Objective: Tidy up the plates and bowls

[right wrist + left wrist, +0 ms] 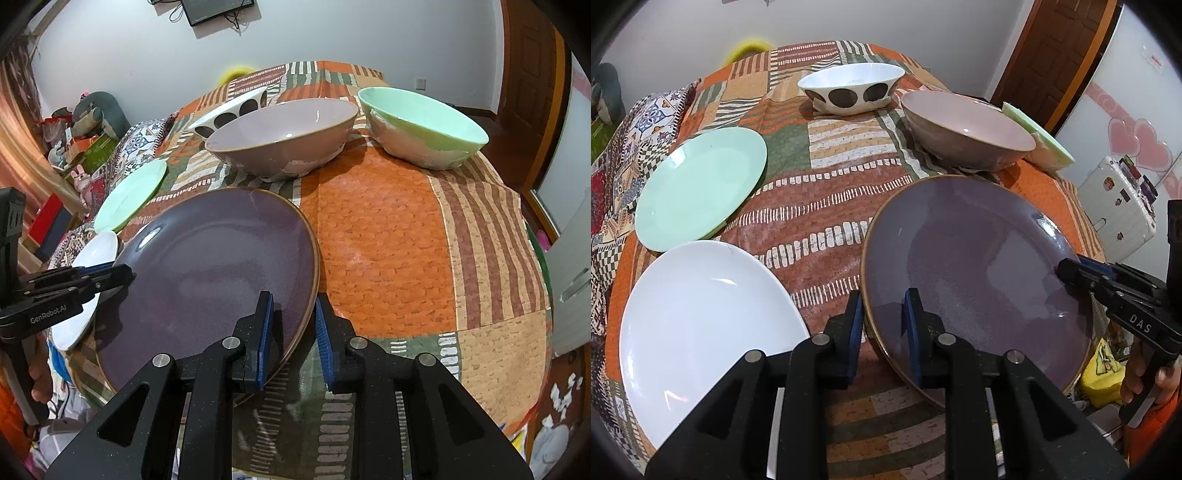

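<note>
Surface: a table under a patchwork cloth (pixel 388 236) of orange, brown, green and cream blocks, some striped.
Purple plate (pixel 967 266): lies near my edge of the table, between my two grippers.
My left gripper (pixel 882 328): jaws slightly apart, astride the plate's left rim; I cannot tell if the pads press.
My right gripper (pixel 293 332): jaws slightly apart, astride the right rim, the outer pad clear of it.
Other plates: a white plate (pixel 701 325) and a mint plate (pixel 698 188) to the left, close together.
Bowls: a spotted bowl (pixel 849 88), a mauve bowl (pixel 284 136) and a green bowl (pixel 424 125) along the far side.
Room: pale wall (pixel 332 33), wooden door (pixel 1060 40), white suitcase (pixel 1115 210), clutter at left.
</note>
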Demonstrator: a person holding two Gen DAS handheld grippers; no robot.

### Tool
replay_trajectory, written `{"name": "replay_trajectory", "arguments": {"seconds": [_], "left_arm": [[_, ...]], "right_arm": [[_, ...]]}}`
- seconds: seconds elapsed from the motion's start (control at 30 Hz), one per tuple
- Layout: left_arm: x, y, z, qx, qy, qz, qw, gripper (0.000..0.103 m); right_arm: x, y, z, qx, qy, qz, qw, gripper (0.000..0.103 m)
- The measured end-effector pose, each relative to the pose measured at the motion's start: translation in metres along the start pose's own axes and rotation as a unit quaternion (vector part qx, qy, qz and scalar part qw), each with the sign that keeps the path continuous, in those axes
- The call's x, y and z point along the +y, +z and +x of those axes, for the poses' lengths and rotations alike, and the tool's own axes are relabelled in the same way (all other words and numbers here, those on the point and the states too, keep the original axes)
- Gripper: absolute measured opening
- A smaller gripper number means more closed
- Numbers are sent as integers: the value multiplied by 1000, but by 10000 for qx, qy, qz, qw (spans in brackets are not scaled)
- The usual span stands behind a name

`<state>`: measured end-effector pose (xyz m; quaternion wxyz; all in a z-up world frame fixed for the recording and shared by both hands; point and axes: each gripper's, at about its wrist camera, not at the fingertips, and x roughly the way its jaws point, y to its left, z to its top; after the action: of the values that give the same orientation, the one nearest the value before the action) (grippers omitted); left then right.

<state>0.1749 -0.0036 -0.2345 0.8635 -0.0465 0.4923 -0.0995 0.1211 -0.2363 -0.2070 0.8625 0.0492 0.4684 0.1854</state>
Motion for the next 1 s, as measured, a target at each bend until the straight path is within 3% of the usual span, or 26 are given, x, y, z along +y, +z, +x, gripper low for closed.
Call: {"name": "replay_trajectory", "arguments": {"seconds": [0.23, 0.5, 0.57, 0.7, 0.8, 1.0], "left_arm": [[1, -2, -7, -29, 193, 72, 9998, 23], [12, -4, -40, -306, 166, -9, 9994, 23], [18, -1, -55, -494, 250, -48, 9985, 25], [36, 2, -91, -1013, 476, -207, 9935, 44], [57, 3, -119, -1368, 653, -366, 9878, 47], [101, -6, -150, -1652, 1034, -702, 9783, 52]], "right_arm": [[-1, 2, -5, 99, -95, 43, 9999, 27], [3, 14, -35, -253, -174, 26, 9995, 33], [12, 20, -42, -375, -150, -88, 9991, 33], [42, 36, -58, -718, -12, -452, 9964, 43], [68, 47, -66, -984, 141, -744, 9923, 48], [119, 61, -63, -1202, 648, -1168, 9837, 57]]}}
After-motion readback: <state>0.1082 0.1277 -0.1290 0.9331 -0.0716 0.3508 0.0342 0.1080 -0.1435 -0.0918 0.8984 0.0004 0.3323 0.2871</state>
